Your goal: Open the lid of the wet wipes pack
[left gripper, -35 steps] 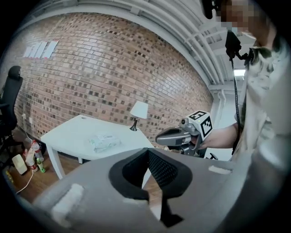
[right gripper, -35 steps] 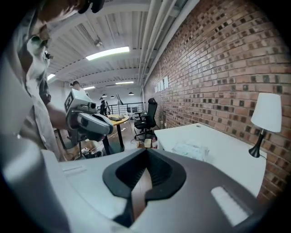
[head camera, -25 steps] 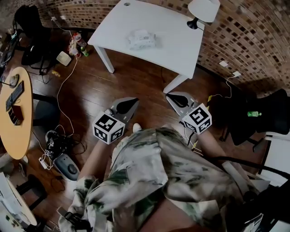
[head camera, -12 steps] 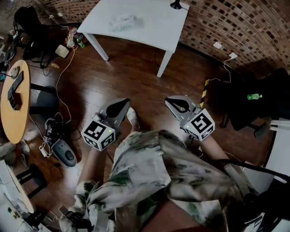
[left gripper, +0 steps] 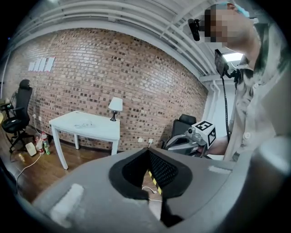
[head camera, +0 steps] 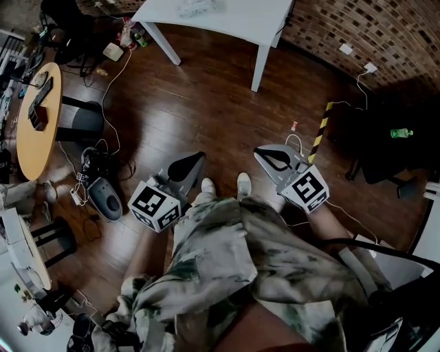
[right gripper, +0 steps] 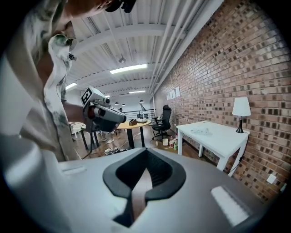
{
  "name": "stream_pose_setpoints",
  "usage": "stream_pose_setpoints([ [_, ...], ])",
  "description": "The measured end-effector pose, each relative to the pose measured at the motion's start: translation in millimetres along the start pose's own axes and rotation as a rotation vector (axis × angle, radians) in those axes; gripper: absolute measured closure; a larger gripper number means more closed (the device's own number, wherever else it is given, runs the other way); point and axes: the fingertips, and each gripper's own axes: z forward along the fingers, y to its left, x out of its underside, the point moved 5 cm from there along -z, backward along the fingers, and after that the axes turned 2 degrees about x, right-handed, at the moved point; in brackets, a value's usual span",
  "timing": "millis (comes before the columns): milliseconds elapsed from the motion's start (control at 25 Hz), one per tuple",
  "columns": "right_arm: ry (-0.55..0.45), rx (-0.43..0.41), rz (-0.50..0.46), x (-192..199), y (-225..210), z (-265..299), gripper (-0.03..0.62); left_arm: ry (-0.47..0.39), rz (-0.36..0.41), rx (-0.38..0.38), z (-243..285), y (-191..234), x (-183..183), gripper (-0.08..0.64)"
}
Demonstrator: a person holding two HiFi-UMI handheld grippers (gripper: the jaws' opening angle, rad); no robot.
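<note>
Standing well back from the white bench (head camera: 240,20), and the wet wipes pack (head camera: 199,7) lies up on it at twelve o'clock, far out of reach of either tool. Left tongs (head camera: 198,157) sit just off centre toward nine o'clock, jaws pressed together at the tips, nothing in them. Right tongs (head camera: 263,152) toward three o'clock, same story: closed down to a sliver and empty. So the step in hand looks like the approach. To do it well, I'd say: get square to the bench, part the jaws on the way in, pin the soft pack with one tool so it can't slide, then slip the other under the lid's free edge and lift gently, no yanking. Any writing? Nothing legible on the pack, too small and blurred from here. Only black-and-white square markers on the left cube (head camera: 152,204) and the right cube (head camera: 308,187), no words
</note>
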Motion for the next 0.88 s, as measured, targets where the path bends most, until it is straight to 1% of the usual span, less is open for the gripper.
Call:
stream_pose_setpoints([
  [200,-0.01,-0.012,-0.009,3.0,37.6,-6.2,0.589,-0.002,0.008,0.013,-20.7,-25.1,15.3,0.557],
  [320,-0.013,-0.015,-0.047,3.0,60.6,-5.8,0.589,-0.016,0.01,0.027,-38.3,-37.1,24.7,0.557],
  [440,-0.01,-0.006,-0.067,-0.7,87.9,-3.2,0.589,-0.028,0.01,0.05,-63.9,-48.3,35.6,0.557],
  [600,-0.001,0.004,-0.08,-9.5,135.4,4.1,0.589,-0.054,0.022,0.084,-106.6,-63.2,51.2,0.557],
  [720,-0.002,0.002,-0.074,-18.6,178.6,10.4,0.589,-0.074,0.022,0.095,-146.9,-72.4,63.2,0.557],
  [800,-0.001,0.004,-0.066,-18.7,210.0,11.2,0.589,-0.083,0.021,0.107,-173.8,-82.6,76.0,0.557],
  [880,0.006,0.025,-0.062,-13.8,238.8,9.1,0.589,-0.089,0.031,0.14,-195.8,-93.1,87.7,0.557],
])
